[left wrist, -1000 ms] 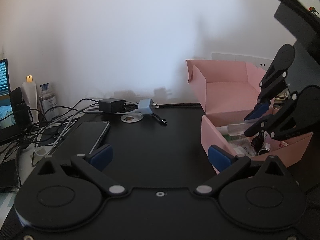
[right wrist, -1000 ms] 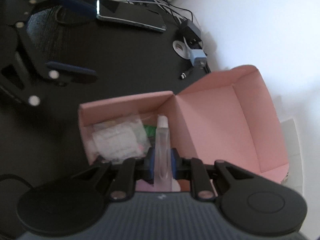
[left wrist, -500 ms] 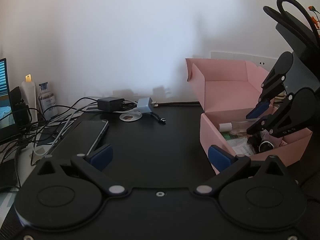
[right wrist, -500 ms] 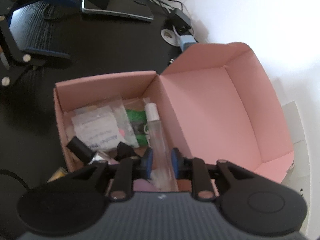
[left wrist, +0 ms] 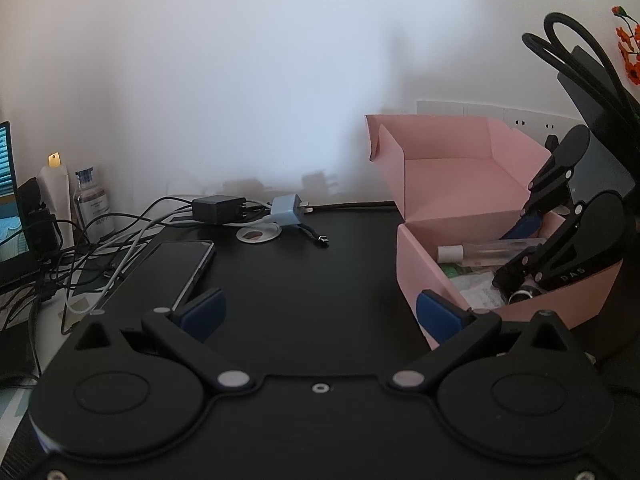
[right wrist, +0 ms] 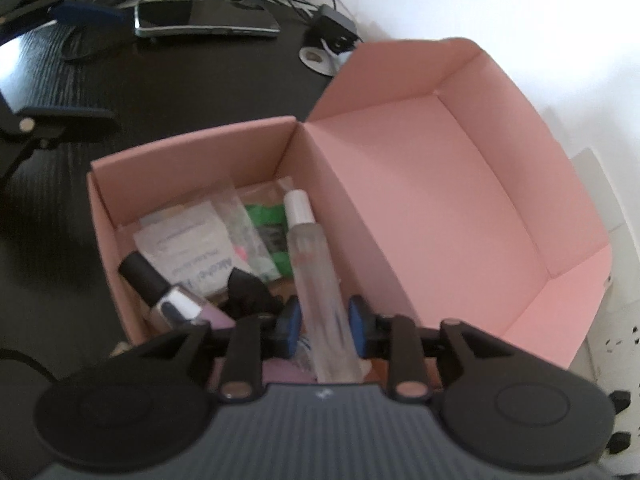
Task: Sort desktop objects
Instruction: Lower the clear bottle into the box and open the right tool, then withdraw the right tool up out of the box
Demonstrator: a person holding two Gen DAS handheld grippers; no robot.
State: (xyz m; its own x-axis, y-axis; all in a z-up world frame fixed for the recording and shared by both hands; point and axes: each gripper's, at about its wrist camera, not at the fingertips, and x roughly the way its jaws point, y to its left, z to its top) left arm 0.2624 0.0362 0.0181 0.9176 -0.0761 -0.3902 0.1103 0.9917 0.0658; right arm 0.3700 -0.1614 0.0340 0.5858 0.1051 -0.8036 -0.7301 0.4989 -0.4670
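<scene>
Spray bottle [right wrist: 314, 276], clear with a white cap, lies inside the pink box [right wrist: 192, 148] along its hinge-side wall, cap toward the far corner. A second ago the right gripper [right wrist: 323, 320] clamped it with blue pads tight on the glass; its jaws have just been opening, and a gap now shows on each side of the bottle, which sits between the pads but is not pressed. The right gripper points steeply down into the box, lower and nearer the contents than before. Beside the bottle lie a white sachet [right wrist: 188, 240], a green packet [right wrist: 266, 232] and a dark-capped bottle [right wrist: 160, 292]. The left gripper [left wrist: 320, 314] hovers spread wide over the black desk [left wrist: 300, 280], unmoved, holding nothing, with a phone [left wrist: 180, 264] just beyond its left finger.
</scene>
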